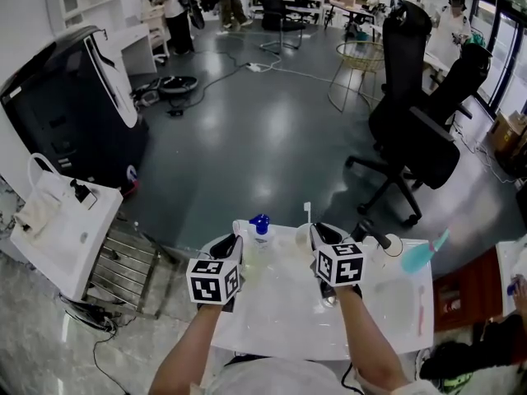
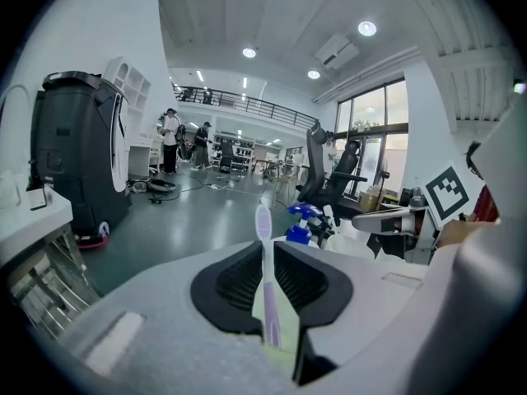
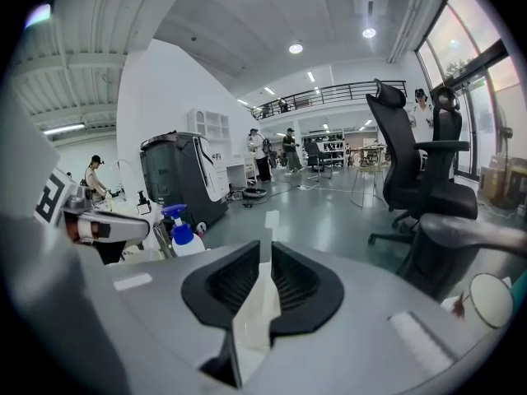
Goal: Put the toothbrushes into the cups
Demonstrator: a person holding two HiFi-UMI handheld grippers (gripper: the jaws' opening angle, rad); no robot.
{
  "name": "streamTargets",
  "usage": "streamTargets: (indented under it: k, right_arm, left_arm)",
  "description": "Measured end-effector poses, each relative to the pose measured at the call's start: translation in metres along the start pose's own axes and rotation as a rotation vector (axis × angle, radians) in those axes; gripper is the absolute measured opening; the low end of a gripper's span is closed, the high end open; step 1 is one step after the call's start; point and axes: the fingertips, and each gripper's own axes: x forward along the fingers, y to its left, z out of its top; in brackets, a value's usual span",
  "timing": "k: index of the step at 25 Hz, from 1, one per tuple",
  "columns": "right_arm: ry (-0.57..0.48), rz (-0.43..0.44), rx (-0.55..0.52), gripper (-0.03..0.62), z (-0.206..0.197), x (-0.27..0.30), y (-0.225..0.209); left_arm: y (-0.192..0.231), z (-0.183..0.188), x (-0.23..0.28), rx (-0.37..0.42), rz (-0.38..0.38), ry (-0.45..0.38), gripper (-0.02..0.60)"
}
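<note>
- The left gripper [image 2: 265, 249] is clamped on a purple toothbrush [image 2: 268, 303]. Its handle runs up between the black pads and its bristle head stands clear above the jaw tips. Gripping low on the handle probably leaves the long end free to go into a cup.
- The right gripper [image 3: 265, 252] pinches a white toothbrush [image 3: 269, 220] the same way, with the pads against its handle. In the head view that brush [image 1: 307, 214] pokes up just above centre.
- Both brushes are carried upright, seemingly so they can drop in end-first rather than lie across a rim.
- Neither brush is in a cup. What looks like a cup [image 3: 489, 299] shows at the lower right of the right gripper view, well off the jaw line.
- A blue-topped spray bottle [image 1: 260, 225] stands at the far edge of the white table [image 1: 288, 327], between the two grippers.
- Both forearms reach up from the bottom edge of the head view, side by side. The left gripper [image 1: 231, 242] and right gripper [image 1: 318, 235] are level with each other, tipped slightly downward over the tabletop.
</note>
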Motion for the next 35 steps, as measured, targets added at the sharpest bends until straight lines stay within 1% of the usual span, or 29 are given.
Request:
streamTargets:
  k: [8, 14, 21, 28, 35]
  right_arm:
    - [-0.011, 0.003, 0.007, 0.043, 0.002, -0.004, 0.000]
    - [-0.017, -0.001, 0.006, 0.043, 0.003, -0.011, 0.000]
    - [-0.045, -0.011, 0.009, 0.043, 0.012, -0.024, 0.002]
    - [-0.086, -0.033, 0.017, 0.035, 0.023, -0.039, 0.009]
    - [-0.118, -0.063, 0.035, 0.015, 0.029, -0.053, 0.016]
  left_arm:
    - [-0.001, 0.003, -0.002, 0.003, -0.001, -0.004, 0.048]
    - [-0.004, 0.007, -0.002, 0.019, -0.012, -0.005, 0.048]
    - [-0.008, 0.026, -0.007, 0.055, -0.009, -0.043, 0.048]
    - [-0.014, 0.041, -0.013, 0.084, -0.049, -0.070, 0.046]
    - [-0.024, 0.047, -0.016, 0.117, -0.111, -0.067, 0.034]
